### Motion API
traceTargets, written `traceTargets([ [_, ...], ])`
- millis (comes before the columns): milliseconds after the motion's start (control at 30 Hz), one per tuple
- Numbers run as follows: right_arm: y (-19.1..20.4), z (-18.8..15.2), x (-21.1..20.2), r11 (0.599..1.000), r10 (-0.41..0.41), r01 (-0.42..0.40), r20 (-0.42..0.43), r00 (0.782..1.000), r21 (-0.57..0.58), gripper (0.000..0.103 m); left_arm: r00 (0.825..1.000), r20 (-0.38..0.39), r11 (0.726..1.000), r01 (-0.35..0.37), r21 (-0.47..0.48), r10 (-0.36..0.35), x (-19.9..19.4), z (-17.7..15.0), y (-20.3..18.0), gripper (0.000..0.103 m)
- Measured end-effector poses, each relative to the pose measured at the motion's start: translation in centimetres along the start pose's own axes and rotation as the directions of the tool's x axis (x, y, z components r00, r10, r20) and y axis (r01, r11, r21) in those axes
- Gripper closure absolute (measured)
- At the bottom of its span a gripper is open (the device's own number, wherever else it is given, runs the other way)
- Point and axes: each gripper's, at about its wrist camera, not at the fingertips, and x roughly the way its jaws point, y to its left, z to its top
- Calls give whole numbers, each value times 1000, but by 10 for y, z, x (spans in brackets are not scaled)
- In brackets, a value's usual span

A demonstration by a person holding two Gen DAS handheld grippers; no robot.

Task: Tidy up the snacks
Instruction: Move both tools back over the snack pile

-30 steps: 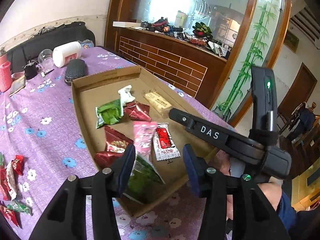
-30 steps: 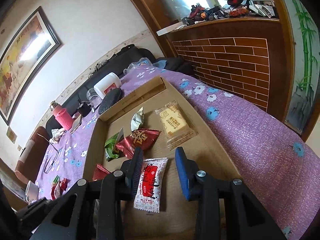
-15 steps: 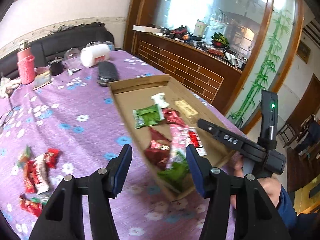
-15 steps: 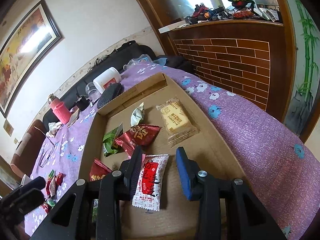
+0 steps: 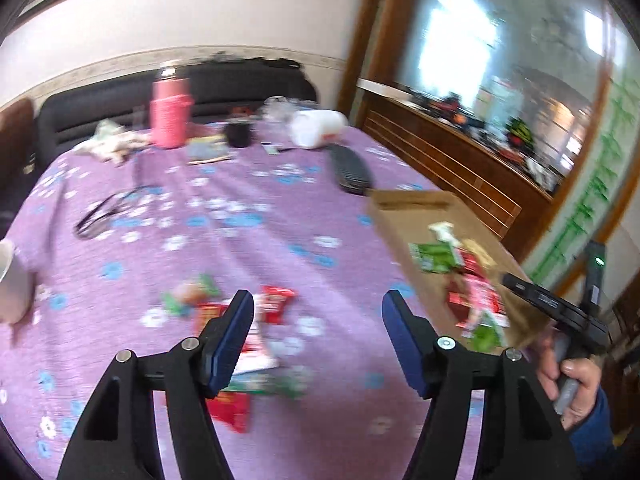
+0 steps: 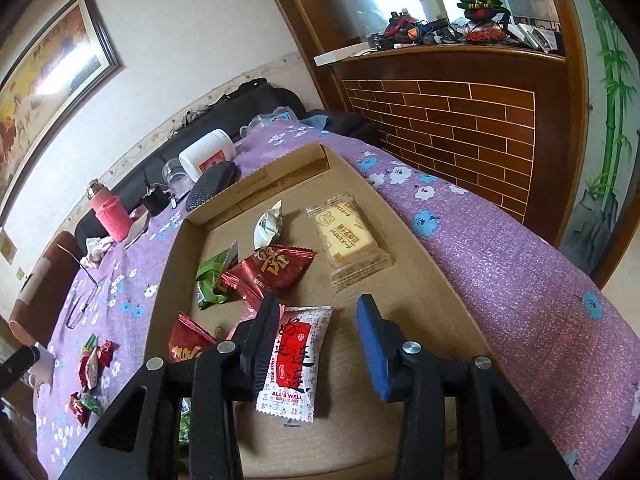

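Note:
The left wrist view is blurred. My left gripper [image 5: 318,320] hangs over the purple tablecloth, its jaws opening with nothing between them. Several loose snack packets [image 5: 260,320] lie just beyond and under its left finger. The cardboard tray [image 5: 400,216] with snacks is off to the right, and a hand holds the right gripper [image 5: 560,312] over it. My right gripper [image 6: 320,332] is open above the tray [image 6: 440,288]. A white and red packet [image 6: 296,360] lies flat beside its left finger, not gripped. A red packet [image 6: 276,268], a green packet [image 6: 212,280] and a biscuit pack [image 6: 344,236] lie farther in.
At the table's far end are a pink bottle [image 5: 170,112], a white jar [image 5: 316,128] on its side, a black case [image 5: 352,168] and glasses [image 5: 108,208]. A white cup [image 5: 12,276] stands at the left edge. A brick-patterned counter [image 6: 440,128] borders the table.
My left gripper has swung left, away from the tray and over the loose packets on the cloth, and its jaws have widened. The right gripper stays over the tray, its jaws slightly wider.

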Motion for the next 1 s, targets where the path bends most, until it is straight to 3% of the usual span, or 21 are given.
traceTargets([
  [100, 2, -1, -1, 1000, -19, 19, 8, 1000, -14, 60, 1000, -14, 997, -17, -80, 16, 6, 2, 29, 37],
  [267, 5, 0, -10, 998, -48, 50, 62, 997, -29, 60, 990, -79, 977, -131, -169, 119, 9, 5, 66, 37],
  [433, 14, 1, -27, 995, -89, 93, 117, 989, -31, 60, 986, -122, 956, -142, -257, 113, 9, 1, 97, 37],
  [567, 60, 3, -47, 992, 6, 11, 131, 991, -127, 60, 984, -142, 946, -148, -288, 111, 11, -1, 109, 37],
  [633, 90, 0, -50, 978, 78, -60, 83, 993, -199, 60, 984, -155, 946, -132, -295, 89, 15, -1, 111, 37],
  [667, 109, -3, -48, 963, 143, -133, 25, 989, -233, 60, 984, -158, 948, -130, -292, 86, 16, -2, 111, 38],
  [733, 141, -14, -37, 923, 249, -269, -103, 963, -274, 60, 982, -160, 949, -142, -282, 100, 16, -2, 111, 43],
  [800, 182, -33, -19, 849, 326, -415, -295, 898, -327, 60, 983, -157, 946, -138, -294, 95, 16, -2, 114, 46],
  [867, 217, -54, 0, 781, 374, -536, -447, 812, -321, 59, 983, -155, 942, -138, -307, 94, 16, -2, 119, 47],
  [900, 228, -61, 7, 765, 369, -552, -478, 797, -331, 59, 983, -156, 939, -143, -312, 98, 16, -3, 120, 47],
  [1000, 258, -73, 33, 746, 314, -535, -498, 808, -398, 59, 981, -156, 931, -162, -326, 116, 16, -2, 127, 47],
])
